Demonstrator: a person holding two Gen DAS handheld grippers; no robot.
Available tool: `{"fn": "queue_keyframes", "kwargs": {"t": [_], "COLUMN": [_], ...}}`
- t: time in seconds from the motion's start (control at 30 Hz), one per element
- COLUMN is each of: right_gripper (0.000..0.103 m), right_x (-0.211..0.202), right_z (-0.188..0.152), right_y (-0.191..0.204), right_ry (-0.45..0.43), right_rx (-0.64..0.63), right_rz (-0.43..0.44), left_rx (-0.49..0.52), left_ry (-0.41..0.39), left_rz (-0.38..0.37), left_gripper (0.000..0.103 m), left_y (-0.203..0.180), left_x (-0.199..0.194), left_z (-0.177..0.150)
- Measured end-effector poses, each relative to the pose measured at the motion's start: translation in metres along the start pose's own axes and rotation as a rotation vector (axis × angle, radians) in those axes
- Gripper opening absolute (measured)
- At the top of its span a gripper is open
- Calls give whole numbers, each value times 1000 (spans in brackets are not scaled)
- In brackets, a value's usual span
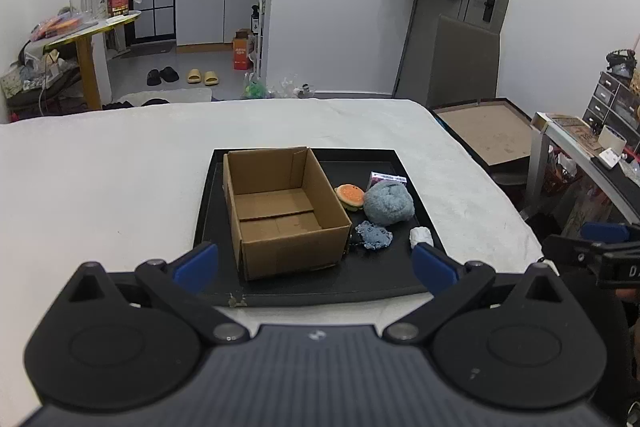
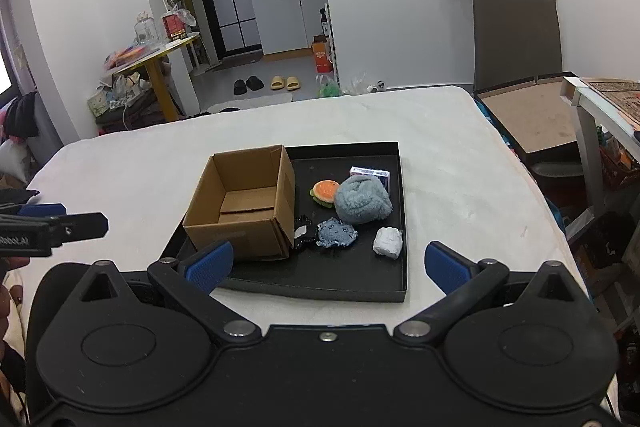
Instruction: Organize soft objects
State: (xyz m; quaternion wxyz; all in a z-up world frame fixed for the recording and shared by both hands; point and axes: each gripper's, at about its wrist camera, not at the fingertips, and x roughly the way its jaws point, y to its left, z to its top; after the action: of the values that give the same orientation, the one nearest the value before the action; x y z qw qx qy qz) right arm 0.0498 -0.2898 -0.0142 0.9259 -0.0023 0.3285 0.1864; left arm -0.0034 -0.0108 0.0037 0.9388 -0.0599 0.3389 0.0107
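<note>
1. Left gripper (image 1: pixel 315 263) of black plastic with blue finger pads: spread wide, holding nothing, hovering over the near edge of the tray, cardboard box framed between the fingers.
2. Right gripper (image 2: pixel 329 265), same black-and-blue build: likewise spread wide and empty, poised short of the tray's near rim.
3. Just beyond both: shallow black rectangular tray (image 2: pixel 394 163) lying on a white-covered bed (image 2: pixel 140 163).
4. On the tray's left half: open brown cardboard box (image 2: pixel 244 211), flaps down inside, apparently empty as far as both views reach.
5. On the tray's right half, beside the box and outside it: fluffy grey-blue plush ball (image 2: pixel 362 199), small orange-and-green burger-shaped plush (image 2: pixel 326 191) touching it, flat blue denim-like plush (image 2: pixel 337 233), small black-and-white soft item (image 2: pixel 302 233) against the box's corner, white crumpled soft wad (image 2: pixel 387 243) near the right rim, and a small purple-and-white carton (image 2: pixel 370 174) behind the ball.
6. Progress, judged from this layout: nothing sorted yet; every soft piece left to move, presumably into the box.
</note>
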Motion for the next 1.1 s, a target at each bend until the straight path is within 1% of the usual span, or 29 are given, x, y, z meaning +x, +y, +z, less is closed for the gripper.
{"fn": "queue_keyframes", "kwargs": {"t": [0.07,0.2,0.3,0.47,0.57,0.9,1.1], "right_gripper": [103,103,103,103,103,103,103], "right_x": [2,4,5,4,4,4,4], "right_z": [-2,-6,-7,-8,-8,-11,-11], "right_y": [0,0,1,3,3,3,5], "right_ry": [3,5,3,6,6,15,21], "right_rx": [-4,4,-3,-5,-4,11,-5], "right_rz": [-5,-5,-10,-6,-4,-2,5], "left_rx": [4,-14,-22,-39,-21,-21,-47], "left_ry": [7,8,7,25,36,41,28], "left_rz": [4,-12,-18,-36,-46,-31,-5], "left_gripper": [102,101,98,98,99,102,103], "left_y": [0,2,3,5,3,3,5], "left_x": [1,-1,-2,-1,-1,-2,-3], "left_z": [-1,-3,-4,-5,-4,-5,-4]}}
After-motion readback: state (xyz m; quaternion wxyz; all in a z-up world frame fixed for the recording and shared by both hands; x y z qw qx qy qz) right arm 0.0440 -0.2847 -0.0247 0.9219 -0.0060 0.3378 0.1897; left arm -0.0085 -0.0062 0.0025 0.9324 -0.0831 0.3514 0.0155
